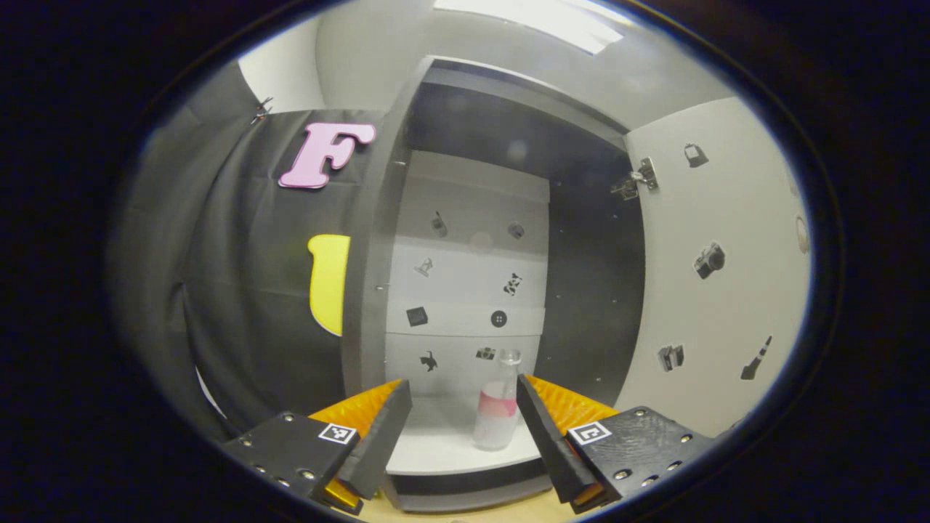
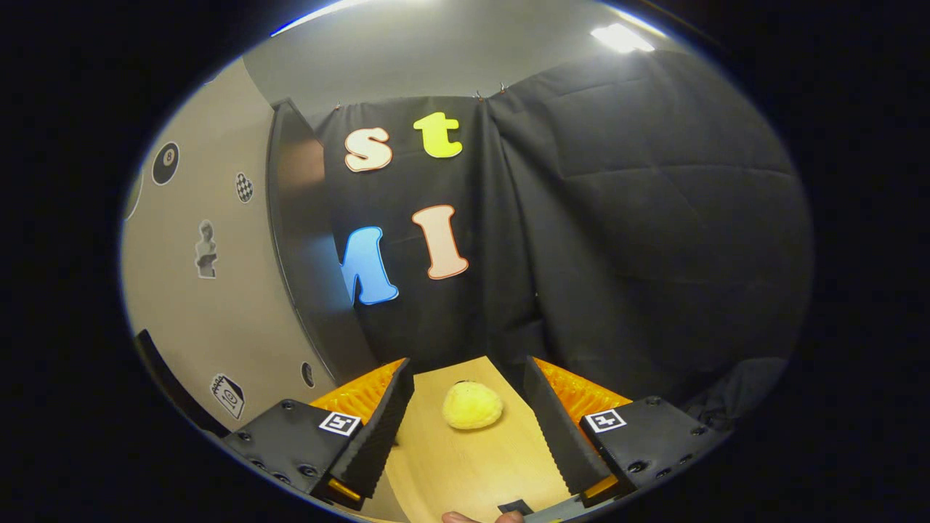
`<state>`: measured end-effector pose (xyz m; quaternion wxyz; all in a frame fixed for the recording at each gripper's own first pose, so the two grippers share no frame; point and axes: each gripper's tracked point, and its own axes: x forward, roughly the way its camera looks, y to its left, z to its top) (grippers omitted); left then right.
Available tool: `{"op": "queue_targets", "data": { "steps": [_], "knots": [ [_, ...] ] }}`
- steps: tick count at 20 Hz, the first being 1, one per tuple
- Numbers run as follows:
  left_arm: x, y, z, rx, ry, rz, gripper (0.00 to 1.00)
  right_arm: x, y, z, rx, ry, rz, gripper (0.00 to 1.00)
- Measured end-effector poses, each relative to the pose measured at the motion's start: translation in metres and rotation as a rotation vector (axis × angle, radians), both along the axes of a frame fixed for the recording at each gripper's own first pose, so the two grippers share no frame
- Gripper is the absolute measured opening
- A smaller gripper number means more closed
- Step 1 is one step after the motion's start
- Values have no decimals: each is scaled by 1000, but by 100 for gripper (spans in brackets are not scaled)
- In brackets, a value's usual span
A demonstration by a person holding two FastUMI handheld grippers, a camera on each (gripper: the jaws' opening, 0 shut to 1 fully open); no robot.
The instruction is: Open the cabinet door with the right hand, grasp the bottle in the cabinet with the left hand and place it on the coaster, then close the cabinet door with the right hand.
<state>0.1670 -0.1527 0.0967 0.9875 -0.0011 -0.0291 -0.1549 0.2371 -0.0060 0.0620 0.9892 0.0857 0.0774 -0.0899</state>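
In the left gripper view the cabinet (image 1: 378, 240) stands with its door (image 1: 716, 290) swung wide to the right. A clear bottle (image 1: 498, 407) with a pink band stands upright on the white bottom shelf (image 1: 443, 443). My left gripper (image 1: 459, 407) is open just in front of the shelf; the bottle sits ahead between its fingers, nearer the right one, untouched. In the right gripper view my right gripper (image 2: 465, 403) is open over the wooden table (image 2: 465, 457), holding nothing. The cabinet door (image 2: 211, 290) rises at its left.
A yellow fuzzy ball (image 2: 472, 405) lies on the table ahead between the right gripper's fingers. Black cloth wall (image 2: 617, 240) closes the back and right. Stickers dot the cabinet's back panel (image 1: 465, 290) and door. A fingertip (image 2: 461, 517) shows at the bottom edge.
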Motion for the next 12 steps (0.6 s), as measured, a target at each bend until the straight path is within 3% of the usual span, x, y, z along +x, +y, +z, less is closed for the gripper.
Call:
{"op": "queue_targets", "data": {
  "steps": [6,7,12],
  "knots": [
    [52,-41,-8,29,-40,-7,87,21,-16,-10,-6,31,12,89],
    [59,-49,-10,22,-44,-18,88,23,-9,-16,-6,40,13,96],
    [88,-67,-30,3,-26,-31,90,35,-13,-23,-11,70,29,96]
  ]
}}
